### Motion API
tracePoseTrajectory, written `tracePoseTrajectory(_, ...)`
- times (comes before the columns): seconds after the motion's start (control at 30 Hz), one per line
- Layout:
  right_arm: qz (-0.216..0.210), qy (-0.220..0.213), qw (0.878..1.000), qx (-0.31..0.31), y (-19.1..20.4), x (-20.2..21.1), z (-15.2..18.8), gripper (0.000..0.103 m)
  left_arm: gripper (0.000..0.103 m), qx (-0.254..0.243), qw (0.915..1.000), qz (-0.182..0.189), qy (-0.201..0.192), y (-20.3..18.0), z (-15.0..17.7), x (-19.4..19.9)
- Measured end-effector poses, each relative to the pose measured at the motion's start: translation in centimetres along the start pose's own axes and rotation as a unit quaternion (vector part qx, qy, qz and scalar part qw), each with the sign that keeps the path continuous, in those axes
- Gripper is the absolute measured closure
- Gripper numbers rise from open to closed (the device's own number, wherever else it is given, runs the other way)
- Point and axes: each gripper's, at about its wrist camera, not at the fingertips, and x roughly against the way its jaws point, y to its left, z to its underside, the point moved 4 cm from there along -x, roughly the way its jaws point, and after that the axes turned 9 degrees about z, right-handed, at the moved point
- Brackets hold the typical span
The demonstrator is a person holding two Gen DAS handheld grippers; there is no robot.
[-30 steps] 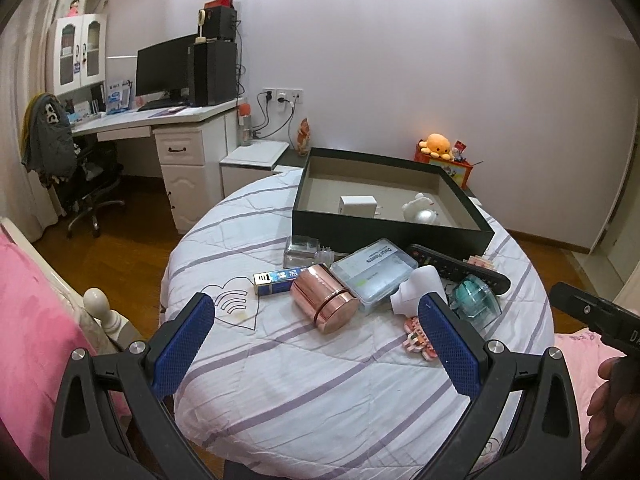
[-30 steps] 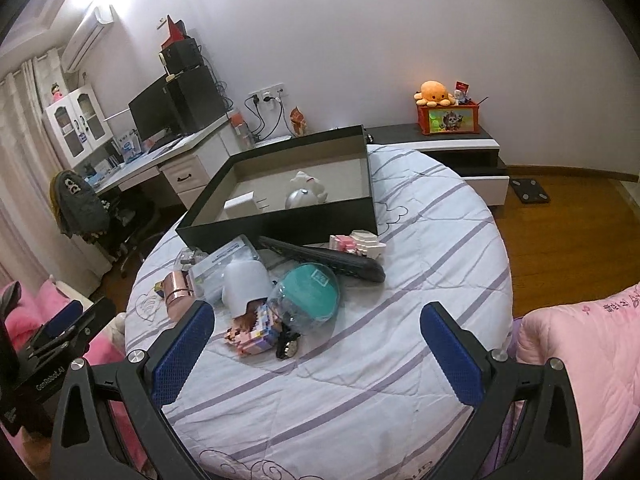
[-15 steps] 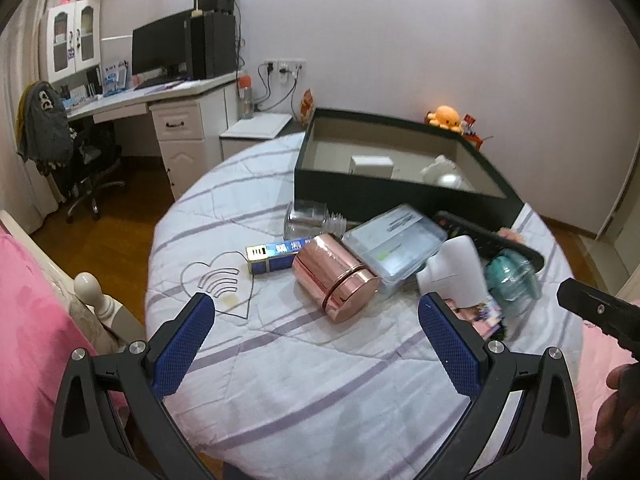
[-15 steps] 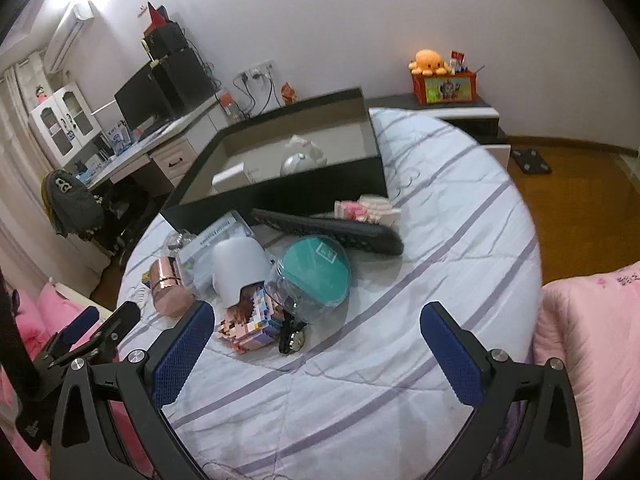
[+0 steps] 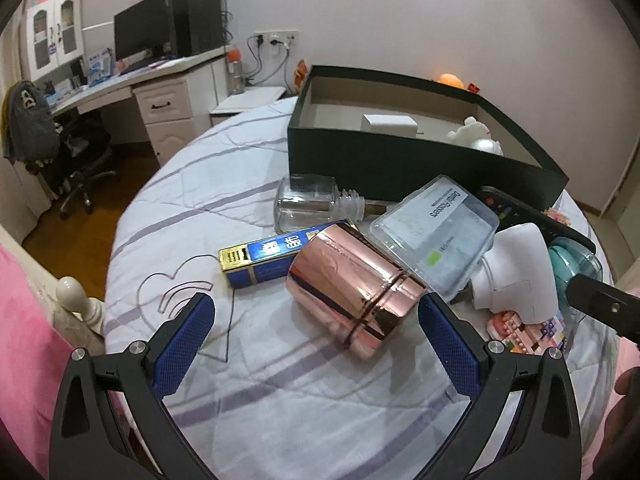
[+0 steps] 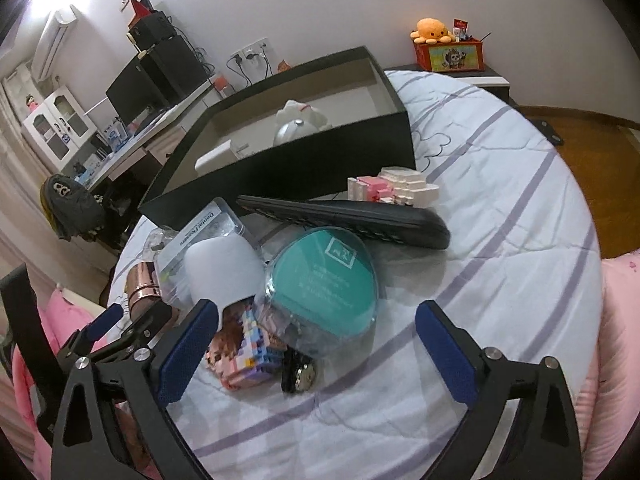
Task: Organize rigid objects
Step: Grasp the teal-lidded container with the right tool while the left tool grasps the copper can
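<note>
Left tool (image 5: 316, 336) spread wide, empty, poised just short of rose-gold tin (image 5: 354, 284) lying on its side. Right tool (image 6: 310, 336) wide but closing, nothing gripped, teal round case (image 6: 326, 280) and toy-brick figure (image 6: 244, 356) between its tips. Beyond, remote (image 6: 348, 216) and clear plastic box (image 5: 436, 232) crowded against black box wall (image 5: 400, 168). Bare striped bed cover (image 6: 500, 240) out to right edge.

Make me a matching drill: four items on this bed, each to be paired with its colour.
Items:
1. canister
2. remote
3. round case
4. storage box

Colours:
A. teal
B. rose-gold
C. dark green
D. black

Pairs: 1-B, 2-D, 3-A, 4-C
</note>
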Motion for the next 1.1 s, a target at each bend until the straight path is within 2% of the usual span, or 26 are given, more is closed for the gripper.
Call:
tracePoseTrajectory(0.17,-0.004,-0.003,1.000,-0.009,0.1,-0.5,-0.2,0.010,0.000,0.003,0.9998,0.019,0.007,0.3,-0.4,-0.4)
tracePoseTrajectory(0.2,-0.005,-0.004,1.000,-0.007,0.1,-0.5,-0.2,0.013,0.000,-0.002,0.9998,0.016,0.006,0.2,-0.5,-0.3)
tracePoseTrajectory(0.3,0.002,-0.001,1.000,0.002,0.3,-0.7,-0.3,0.033,0.000,-0.019,0.9997,0.013,0.000,0.0,-0.6,-0.2)
tracePoseTrajectory(0.33,0.002,0.002,1.000,0.003,0.2,-0.8,-0.2,0.033,0.002,-0.021,0.9996,0.020,-0.001,0.0,-0.6,-0.2)
tracePoseTrajectory(0.4,0.000,0.002,1.000,0.004,0.2,-0.8,-0.1,0.036,0.011,-0.020,0.9990,0.040,0.001,0.1,-0.7,-0.1)
tracePoseTrajectory(0.43,-0.002,0.002,1.000,0.006,0.2,-0.7,0.0,0.037,0.022,-0.019,0.9985,0.052,0.004,-0.1,-0.6,-0.1)
tracePoseTrajectory(0.47,-0.001,0.000,1.000,0.008,0.3,-0.7,0.0,0.037,0.035,-0.022,0.9978,0.063,0.008,-0.4,-0.6,-0.1)
tracePoseTrajectory(0.5,0.000,0.000,1.000,0.008,0.4,-0.7,0.0,0.038,0.038,-0.026,0.9974,0.066,0.012,-0.6,-0.5,-0.1)
tracePoseTrajectory(0.57,0.000,-0.002,1.000,0.008,0.4,-0.6,0.1,0.038,0.039,-0.040,0.9976,0.055,0.011,-1.1,-0.3,-0.2)
tracePoseTrajectory(0.73,-0.006,-0.001,1.000,0.009,0.2,-0.4,0.3,0.038,0.040,-0.021,0.9968,0.076,0.012,-0.5,-0.2,0.0)
tracePoseTrajectory(1.1,-0.023,-0.002,1.000,0.015,0.0,0.8,0.7,0.038,0.043,-0.014,0.9975,0.070,0.005,-0.5,0.7,1.4)
